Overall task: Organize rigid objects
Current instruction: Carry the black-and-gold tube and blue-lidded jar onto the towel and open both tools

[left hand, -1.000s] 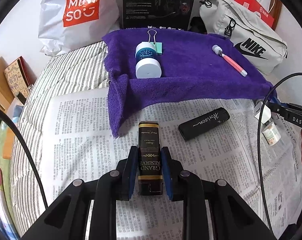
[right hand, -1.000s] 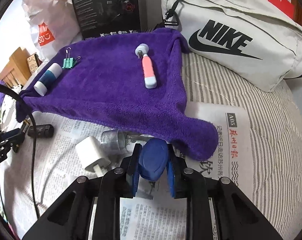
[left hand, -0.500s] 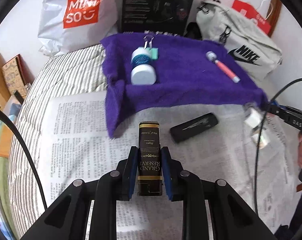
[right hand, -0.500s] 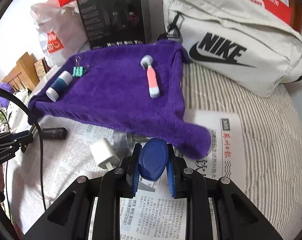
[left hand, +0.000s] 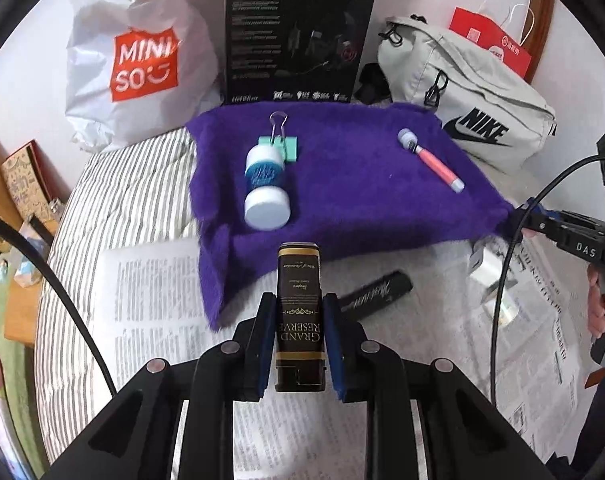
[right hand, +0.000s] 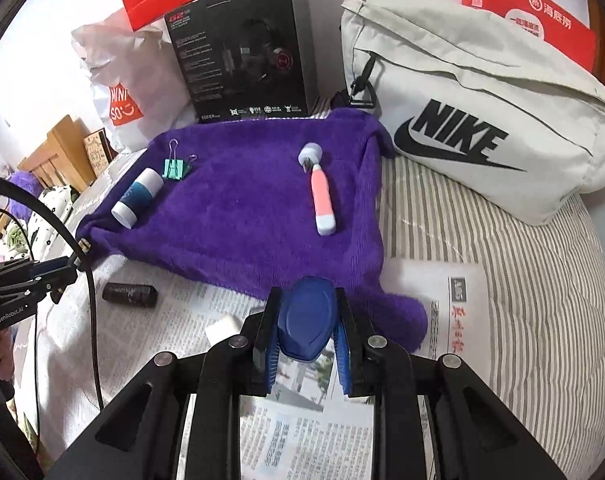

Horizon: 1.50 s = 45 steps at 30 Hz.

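Note:
My left gripper (left hand: 296, 312) is shut on a black and gold "Grand Reserve" box (left hand: 300, 320), held above the newspaper just before the purple towel (left hand: 362, 208). On the towel lie a white and blue bottle (left hand: 264, 184), a green binder clip (left hand: 288, 146) and a pink tool (left hand: 430, 160). My right gripper (right hand: 306, 316) is shut on a blue oval object (right hand: 305, 320) over the towel's near corner (right hand: 398, 320). A black lighter-like case (right hand: 129, 294) and a white plug (right hand: 222, 328) rest on the newspaper.
Behind the towel stand a grey Nike bag (right hand: 482, 120), a black headset box (right hand: 242, 52), a white Miniso bag (left hand: 138, 60) and red paper bags (right hand: 530, 12). Newspaper (right hand: 302, 432) covers striped bedding (right hand: 542, 300). A person's hand (left hand: 600, 300) holds the right gripper's handle.
Both grippers have risen off the newspaper with their objects still held. The towel and the things on it now sit farther down in both views.

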{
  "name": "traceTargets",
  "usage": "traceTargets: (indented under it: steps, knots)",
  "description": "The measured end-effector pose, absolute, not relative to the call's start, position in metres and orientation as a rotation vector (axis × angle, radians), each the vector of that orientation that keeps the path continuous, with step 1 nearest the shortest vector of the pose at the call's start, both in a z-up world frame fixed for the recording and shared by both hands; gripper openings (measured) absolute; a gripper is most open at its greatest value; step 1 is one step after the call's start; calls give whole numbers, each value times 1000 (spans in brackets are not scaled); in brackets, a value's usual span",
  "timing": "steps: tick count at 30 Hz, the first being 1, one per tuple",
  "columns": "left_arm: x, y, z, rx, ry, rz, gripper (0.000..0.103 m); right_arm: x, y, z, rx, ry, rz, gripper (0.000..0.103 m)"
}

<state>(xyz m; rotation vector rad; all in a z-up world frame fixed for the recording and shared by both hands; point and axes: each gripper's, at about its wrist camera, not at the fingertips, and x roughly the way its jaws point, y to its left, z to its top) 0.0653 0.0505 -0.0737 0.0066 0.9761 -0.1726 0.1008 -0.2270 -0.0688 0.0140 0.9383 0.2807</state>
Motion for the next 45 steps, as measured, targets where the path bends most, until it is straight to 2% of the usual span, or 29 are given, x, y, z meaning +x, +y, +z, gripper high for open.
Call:
traceTargets:
  steps: [13, 24, 45]
  knots:
    - [111, 40, -60, 1, 959, -211, 22, 144, -216, -67, 6, 941, 315, 23]
    - [147, 38, -69, -11, 985, -238, 22, 177, -209, -98, -34, 1039, 304, 23]
    - [172, 31, -85, -20, 1032, -263, 22, 187, -192, -111, -100, 1069, 331, 24]
